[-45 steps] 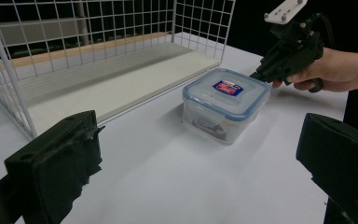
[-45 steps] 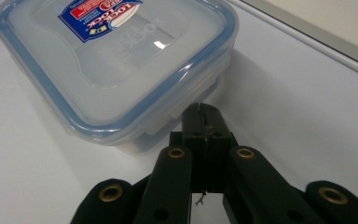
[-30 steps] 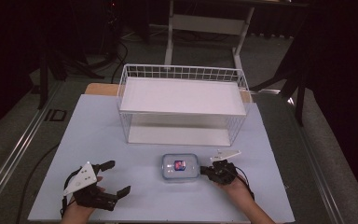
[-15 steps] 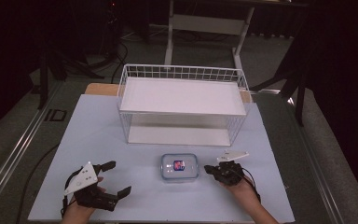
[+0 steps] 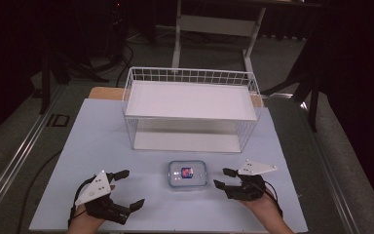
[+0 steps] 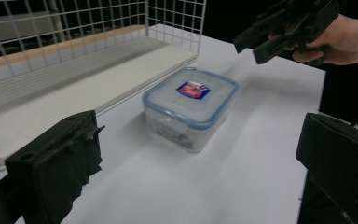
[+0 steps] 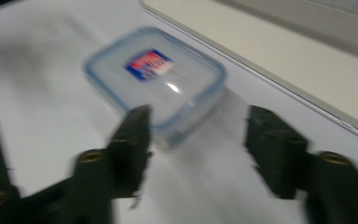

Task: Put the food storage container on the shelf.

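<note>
Left gripper (image 5: 129, 190): near the front left corner of the table (image 5: 87, 146), held in the person's left hand; jaws spread wide, nothing between them, pointing toward the container.

Lidded plastic container (image 5: 188, 174): clear box with blue-rimmed snap lid and a red-and-blue label on top. Stands flat on the table, near the middle of the front edge, between the two grippers and touching neither. Just in front of the wire basket's open side. Lid on.

Wire basket (image 5: 190, 75): white, set toward the back edge of the table, centred; a white shelf board across its top, a second white board at its base.

Right gripper (image 5: 221, 178): just right of the container, in the person's right hand, lifted slightly off the table. Jaws have just been opening and stand apart, empty; the container lies beyond the tips, in the right gripper view (image 7: 154, 79) blurred.
</note>
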### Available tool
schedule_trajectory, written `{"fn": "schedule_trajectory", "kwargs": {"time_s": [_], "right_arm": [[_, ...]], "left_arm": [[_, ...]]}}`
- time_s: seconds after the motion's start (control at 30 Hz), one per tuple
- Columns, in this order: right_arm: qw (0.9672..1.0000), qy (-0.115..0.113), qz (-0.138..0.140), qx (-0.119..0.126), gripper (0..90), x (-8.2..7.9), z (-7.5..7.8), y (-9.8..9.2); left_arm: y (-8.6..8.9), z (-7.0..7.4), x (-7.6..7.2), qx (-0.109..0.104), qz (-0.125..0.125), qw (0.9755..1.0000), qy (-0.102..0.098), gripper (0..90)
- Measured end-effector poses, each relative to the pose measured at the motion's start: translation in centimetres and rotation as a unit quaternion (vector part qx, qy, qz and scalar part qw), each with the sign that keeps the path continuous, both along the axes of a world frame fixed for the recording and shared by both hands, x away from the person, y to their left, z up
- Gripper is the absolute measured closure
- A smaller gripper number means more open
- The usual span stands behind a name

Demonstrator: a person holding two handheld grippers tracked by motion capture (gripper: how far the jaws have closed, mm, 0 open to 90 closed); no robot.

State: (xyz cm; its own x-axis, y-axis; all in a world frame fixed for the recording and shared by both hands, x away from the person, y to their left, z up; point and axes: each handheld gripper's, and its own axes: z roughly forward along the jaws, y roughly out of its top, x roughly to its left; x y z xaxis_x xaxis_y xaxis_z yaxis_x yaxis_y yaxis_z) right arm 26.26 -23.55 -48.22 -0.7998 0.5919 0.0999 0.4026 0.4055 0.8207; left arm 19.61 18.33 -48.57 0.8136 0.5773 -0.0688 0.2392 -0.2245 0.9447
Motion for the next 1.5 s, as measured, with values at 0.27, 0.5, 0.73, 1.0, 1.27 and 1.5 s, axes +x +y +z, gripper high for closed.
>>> {"fn": "schedule_trajectory", "kwargs": {"time_s": [0.27,0.5,0.73,1.0,1.27,1.5], "right_arm": [[0.9996,-0.027,0.007,0.006,14.7,0.2,1.9,0.7],[0.9983,-0.048,0.031,0.010,20.0,0.1,3.2,1.4],[0.9992,-0.035,0.020,0.004,19.0,0.2,3.1,2.5],[0.9996,0.001,-0.003,0.029,22.9,1.8,1.9,2.6],[0.9950,0.080,-0.022,0.055,13.8,3.5,0.4,3.2],[0.9839,0.150,-0.073,0.063,11.4,4.7,-1.1,4.1]], "left_arm": [[-1.1,1.9,0.4,-0.008,-0.001,0.9995,0.030,0.6],[-2.5,3.9,1.6,-0.025,-0.038,0.9973,0.057,0.6],[-4.4,3.7,3.5,-0.003,-0.030,0.9953,0.093,0.6],[-5.8,2.9,5.7,-0.003,-0.015,0.9919,0.126,0.6],[-7.0,1.1,8.2,-0.008,0.015,0.9817,0.190,0.6],[-8.2,-0.7,9.6,0.005,0.037,0.9680,0.248,0.6]]}}
